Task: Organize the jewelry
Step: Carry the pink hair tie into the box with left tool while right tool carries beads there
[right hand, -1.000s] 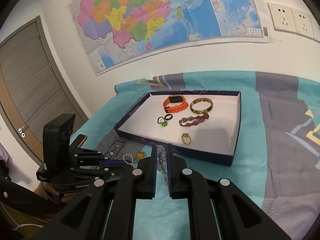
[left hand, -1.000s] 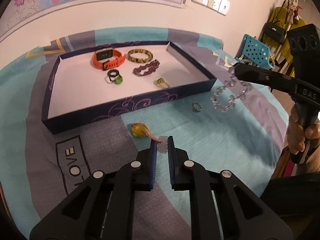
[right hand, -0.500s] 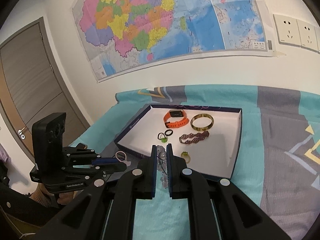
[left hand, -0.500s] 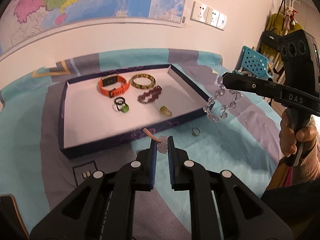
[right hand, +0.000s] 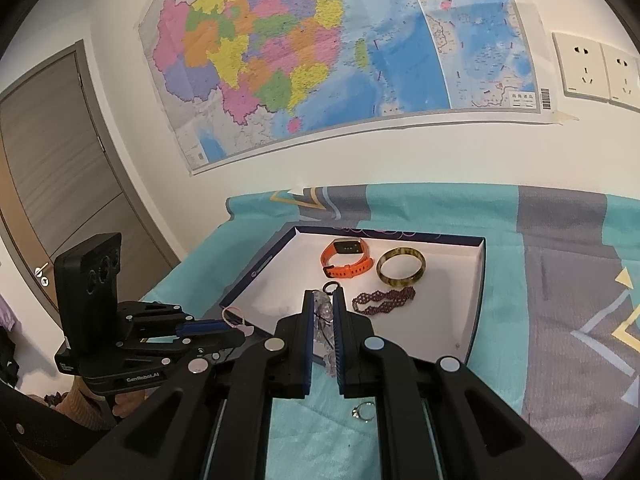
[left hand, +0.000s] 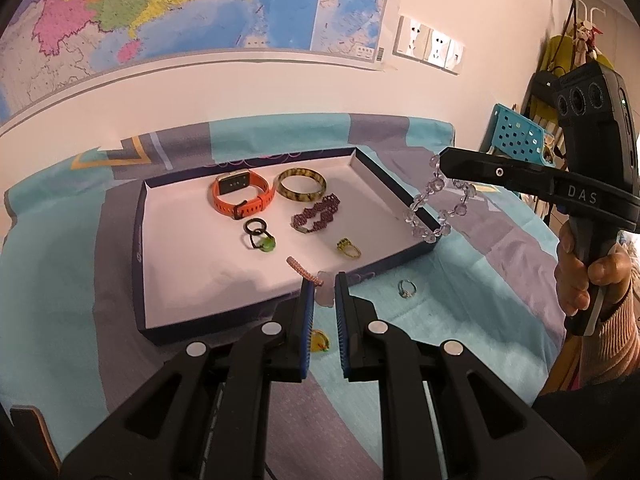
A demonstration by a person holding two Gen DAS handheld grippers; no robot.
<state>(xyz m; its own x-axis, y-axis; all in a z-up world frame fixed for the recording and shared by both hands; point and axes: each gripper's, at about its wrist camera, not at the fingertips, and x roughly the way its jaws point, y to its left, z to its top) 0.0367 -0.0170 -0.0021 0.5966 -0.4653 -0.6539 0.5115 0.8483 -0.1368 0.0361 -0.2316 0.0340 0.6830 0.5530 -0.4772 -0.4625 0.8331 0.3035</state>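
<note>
- Your left gripper point(left hand: 322, 286) is clenched on a thin pink woven bracelet point(left hand: 303, 271), which sticks out up and left over the near wall of the tray point(left hand: 138, 240).
- Your right gripper point(right hand: 323, 304) is clamped on a clear crystal bead bracelet point(left hand: 436, 210); in the left view it dangles over the tray's right wall.
- Inside the tray lie an orange watch point(left hand: 242, 196), a tortoiseshell bangle point(left hand: 301, 185), a purple beaded bracelet point(left hand: 316, 219), a black ring with a green stone point(left hand: 260, 236) and a small yellow-green ring point(left hand: 347, 249).
- On the teal-and-grey cloth point(left hand: 460, 304) over the worktop, a silver ring point(left hand: 407, 289) sits just right of your left gripper, and a yellow piece point(left hand: 319, 341) shows between its fingers.
</note>
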